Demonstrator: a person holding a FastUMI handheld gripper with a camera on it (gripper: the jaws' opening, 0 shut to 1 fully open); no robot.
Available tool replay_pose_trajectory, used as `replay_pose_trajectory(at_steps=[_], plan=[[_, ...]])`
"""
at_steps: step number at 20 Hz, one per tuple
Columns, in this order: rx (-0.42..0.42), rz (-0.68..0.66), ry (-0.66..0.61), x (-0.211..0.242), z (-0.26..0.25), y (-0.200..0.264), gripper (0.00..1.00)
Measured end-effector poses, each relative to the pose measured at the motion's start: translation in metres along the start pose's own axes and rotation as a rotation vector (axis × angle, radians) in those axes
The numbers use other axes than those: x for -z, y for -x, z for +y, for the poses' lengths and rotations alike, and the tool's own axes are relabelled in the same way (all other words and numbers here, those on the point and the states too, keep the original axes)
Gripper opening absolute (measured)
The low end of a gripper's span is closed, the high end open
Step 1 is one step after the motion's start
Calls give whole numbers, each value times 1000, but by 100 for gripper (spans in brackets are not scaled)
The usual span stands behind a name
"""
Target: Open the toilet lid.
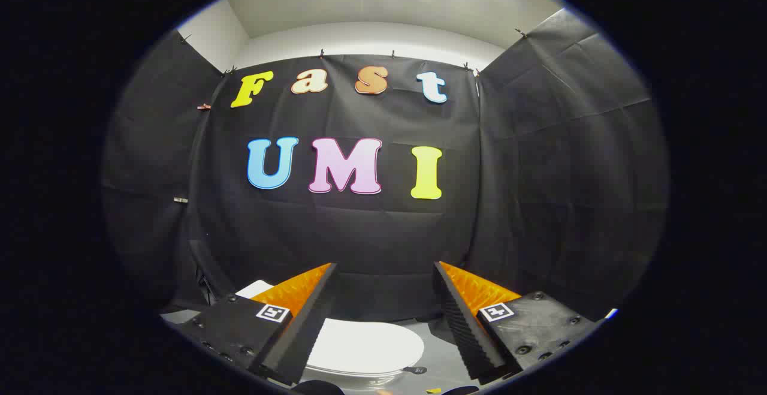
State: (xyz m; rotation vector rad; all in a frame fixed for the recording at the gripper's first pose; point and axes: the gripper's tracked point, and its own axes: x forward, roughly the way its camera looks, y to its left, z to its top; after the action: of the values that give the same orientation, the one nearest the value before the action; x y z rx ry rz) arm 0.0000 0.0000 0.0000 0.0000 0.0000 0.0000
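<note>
Hand-held gripper [383, 275]: fingers spread wide, nothing between them, held high and level.
Toilet lid [365, 346]: closed, lying flat, low between the fingers and below their tips.
Risk near: coming straight down, the tips would likely land on the lid's smooth top and slide off.
Risk at the edge: a shallow catch under the rim could let the lid drop back.
Booth wall [359, 233]: close behind; a fast swing could slam the lid into it.
</note>
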Motion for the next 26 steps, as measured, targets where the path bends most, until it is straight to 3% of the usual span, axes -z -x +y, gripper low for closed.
replay_pose_trajectory(at_steps=[26], plan=[[8,22,-43,15,-15,-13,99]])
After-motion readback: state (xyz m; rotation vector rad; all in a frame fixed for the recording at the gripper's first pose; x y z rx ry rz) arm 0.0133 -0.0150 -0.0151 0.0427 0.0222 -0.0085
